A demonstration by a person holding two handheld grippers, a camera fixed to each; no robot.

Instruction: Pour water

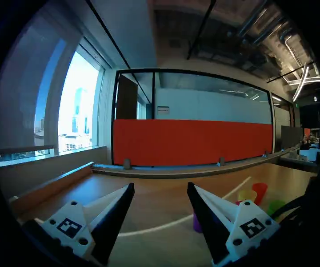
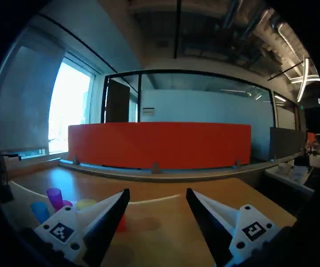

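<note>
Wooden table point(image 2: 173, 222) holds blue cup point(image 2: 40, 210) near spread right tongs point(image 2: 158, 193); left tongs point(image 1: 160, 192) spread too.

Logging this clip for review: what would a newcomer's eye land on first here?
The orange panel across the far edge of the table dominates, with a bright window to its left. Next come the coloured cups on the table, at right in the left gripper view. Both the left gripper and right gripper are open and empty.
</note>
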